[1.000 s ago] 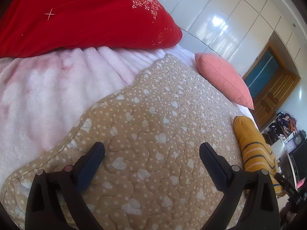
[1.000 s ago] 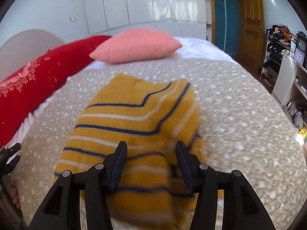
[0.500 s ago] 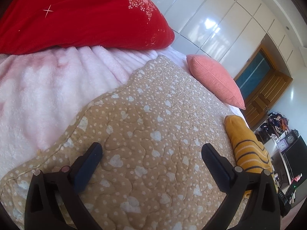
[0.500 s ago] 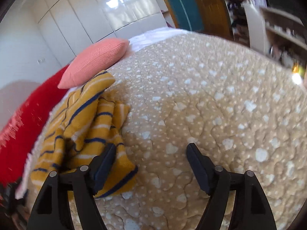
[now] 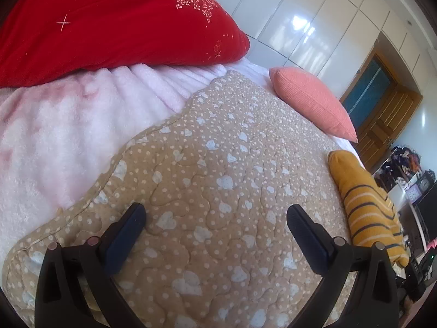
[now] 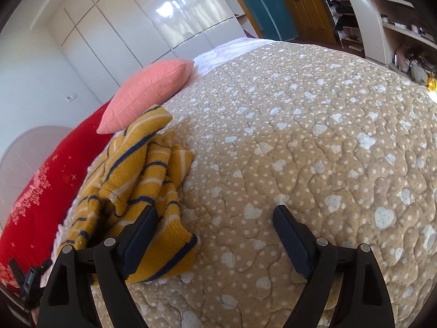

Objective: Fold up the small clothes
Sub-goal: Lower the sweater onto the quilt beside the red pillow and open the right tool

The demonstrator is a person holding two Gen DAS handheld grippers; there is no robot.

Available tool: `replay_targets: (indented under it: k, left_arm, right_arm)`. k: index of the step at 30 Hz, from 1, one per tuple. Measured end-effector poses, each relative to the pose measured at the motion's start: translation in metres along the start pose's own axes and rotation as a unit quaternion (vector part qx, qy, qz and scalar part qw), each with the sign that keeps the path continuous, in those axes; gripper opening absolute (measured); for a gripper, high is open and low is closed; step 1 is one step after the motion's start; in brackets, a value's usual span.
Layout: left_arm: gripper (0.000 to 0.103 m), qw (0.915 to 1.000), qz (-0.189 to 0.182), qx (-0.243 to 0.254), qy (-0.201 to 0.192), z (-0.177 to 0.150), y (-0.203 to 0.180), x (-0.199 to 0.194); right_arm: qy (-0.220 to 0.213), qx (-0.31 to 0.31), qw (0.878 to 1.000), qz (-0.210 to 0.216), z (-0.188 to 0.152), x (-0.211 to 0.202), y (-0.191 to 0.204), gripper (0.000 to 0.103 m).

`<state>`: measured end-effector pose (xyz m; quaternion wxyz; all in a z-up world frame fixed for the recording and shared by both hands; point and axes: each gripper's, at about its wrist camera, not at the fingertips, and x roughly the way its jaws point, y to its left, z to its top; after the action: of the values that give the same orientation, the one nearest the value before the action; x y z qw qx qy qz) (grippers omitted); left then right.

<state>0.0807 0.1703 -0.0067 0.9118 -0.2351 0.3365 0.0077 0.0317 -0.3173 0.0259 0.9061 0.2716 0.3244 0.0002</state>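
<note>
A tan quilt (image 6: pixel 314 136) with white hearts covers the bed. On it lies a rumpled yellow striped sweater (image 6: pixel 139 175), just beside a pink cushion (image 6: pixel 147 93). The right gripper (image 6: pixel 215 220) is spread wide, empty, its left finger at the sweater's edge. The left gripper (image 5: pixel 215 218) hovers spread, holding nothing.

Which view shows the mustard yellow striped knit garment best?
The right wrist view: the mustard yellow striped knit garment lies crumpled and close, folds visible. The left wrist view shows it only edge-on, far right.
</note>
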Motion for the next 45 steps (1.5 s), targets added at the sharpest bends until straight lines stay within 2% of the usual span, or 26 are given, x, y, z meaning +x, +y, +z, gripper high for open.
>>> replay_targets:
  k: [9, 19, 45]
  left_arm:
    - [0.102, 0.9996, 0.016, 0.025, 0.0, -0.007, -0.005, -0.004]
    - [0.102, 0.9995, 0.017, 0.025, 0.0, -0.007, -0.005, -0.003]
    - [0.102, 0.9996, 0.013, 0.022, -0.012, -0.011, -0.004, -0.009]
  right_arm:
    - [-0.011, 0.016, 1.0, 0.02, -0.003, -0.011, -0.008, 0.089]
    - [-0.021, 0.031, 0.998, 0.04, -0.005, -0.021, -0.021, 0.089]
    - [-0.038, 0.05, 0.997, 0.053, -0.009, -0.041, -0.028, 0.089]
